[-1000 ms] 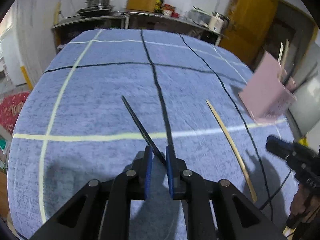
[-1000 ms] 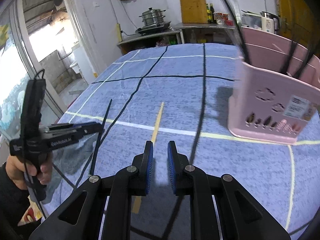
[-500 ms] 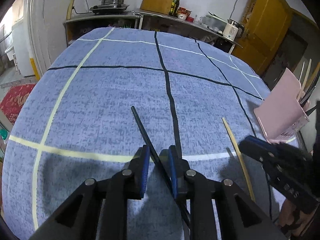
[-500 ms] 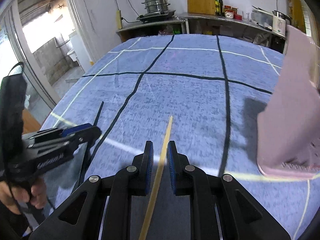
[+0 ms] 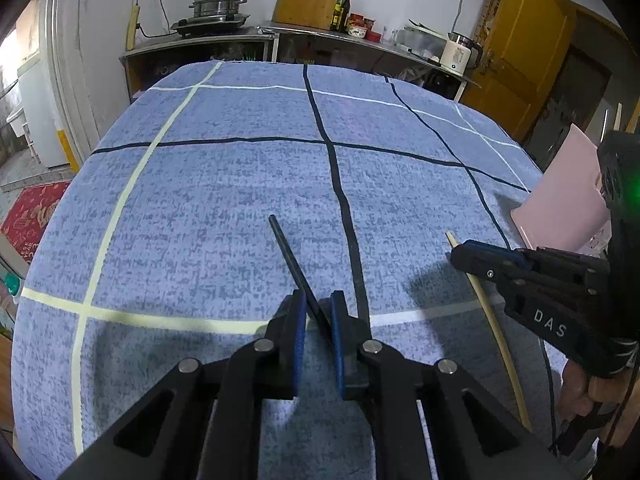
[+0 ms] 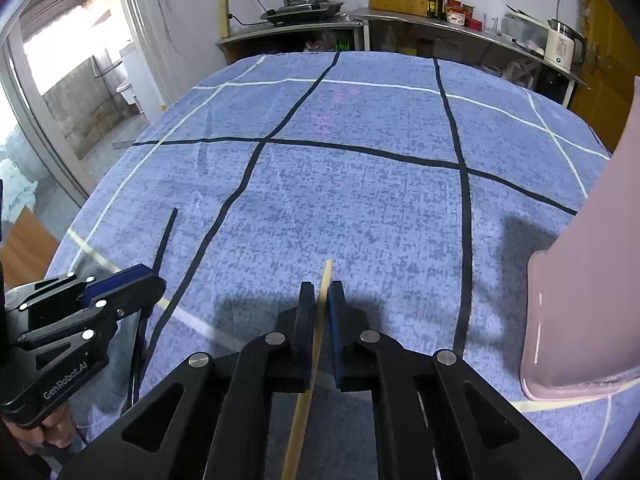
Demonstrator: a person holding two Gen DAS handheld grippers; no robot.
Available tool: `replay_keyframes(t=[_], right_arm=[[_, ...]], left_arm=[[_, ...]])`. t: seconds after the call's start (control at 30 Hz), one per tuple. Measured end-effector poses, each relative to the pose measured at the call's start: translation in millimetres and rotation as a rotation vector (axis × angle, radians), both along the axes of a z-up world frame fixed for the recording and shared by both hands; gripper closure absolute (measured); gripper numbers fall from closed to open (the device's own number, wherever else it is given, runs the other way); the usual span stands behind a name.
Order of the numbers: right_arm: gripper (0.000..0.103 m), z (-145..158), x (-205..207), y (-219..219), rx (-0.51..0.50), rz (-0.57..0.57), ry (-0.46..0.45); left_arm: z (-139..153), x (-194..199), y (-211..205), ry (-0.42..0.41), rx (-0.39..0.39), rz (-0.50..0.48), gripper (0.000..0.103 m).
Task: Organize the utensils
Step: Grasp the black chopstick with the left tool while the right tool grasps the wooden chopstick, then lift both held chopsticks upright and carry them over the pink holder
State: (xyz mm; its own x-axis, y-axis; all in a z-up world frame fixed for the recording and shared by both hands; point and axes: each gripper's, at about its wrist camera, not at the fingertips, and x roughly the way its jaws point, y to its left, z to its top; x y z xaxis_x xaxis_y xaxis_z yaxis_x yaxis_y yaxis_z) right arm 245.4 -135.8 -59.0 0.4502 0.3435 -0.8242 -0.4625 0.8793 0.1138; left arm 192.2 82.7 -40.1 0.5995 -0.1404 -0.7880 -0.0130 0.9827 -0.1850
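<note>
A black chopstick point(image 5: 286, 248) lies slantwise on the blue checked tablecloth point(image 5: 224, 200). My left gripper point(image 5: 318, 300) straddles its near part; the jaws are closing and the pads pinch it. A pale wooden chopstick point(image 6: 326, 272) runs between the pads of my right gripper point(image 6: 320, 290), whose jaws are closing tight on it. The right wrist view also shows the left gripper point(image 6: 154, 276) at lower left over the black chopstick point(image 6: 166, 236). In the left wrist view the right gripper point(image 5: 460, 254) sits on the wooden chopstick point(image 5: 486, 312).
A pink utensil holder point(image 6: 580, 320) stands on the cloth just right of my right gripper, with several utensils sticking out of it point(image 5: 568, 196). Behind the table runs a counter with a steamer pot point(image 5: 216, 2) and a kettle point(image 5: 458, 54). A person's hand point(image 6: 44, 436) holds each gripper.
My right gripper slid left, away from the pink holder, onto the wooden chopstick and its jaws came together on it. The left gripper's jaws narrowed around the black chopstick.
</note>
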Motion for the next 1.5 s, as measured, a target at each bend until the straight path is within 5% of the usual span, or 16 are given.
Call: replay_keyframes(t=[0.3, 0.8, 1.5], right_arm=[[0.097, 38.4, -16.7, -5.0, 0.056, 0.032, -0.070], [0.097, 128.6, -61.8, -36.9, 0.164, 0.016, -0.254], [0.098, 163.9, -107.7, -98.2, 0.221, -0.054, -0.335]], left_arm=[[15.2, -2.5, 6.0, -0.019, -0.073, -0.003, 0.098], [108.2, -37.0, -1.7, -0.188, -0.105, -0.050, 0.098], [158.1, -66.7, -47.1, -0.263, -0.095, -0.165, 0.098]])
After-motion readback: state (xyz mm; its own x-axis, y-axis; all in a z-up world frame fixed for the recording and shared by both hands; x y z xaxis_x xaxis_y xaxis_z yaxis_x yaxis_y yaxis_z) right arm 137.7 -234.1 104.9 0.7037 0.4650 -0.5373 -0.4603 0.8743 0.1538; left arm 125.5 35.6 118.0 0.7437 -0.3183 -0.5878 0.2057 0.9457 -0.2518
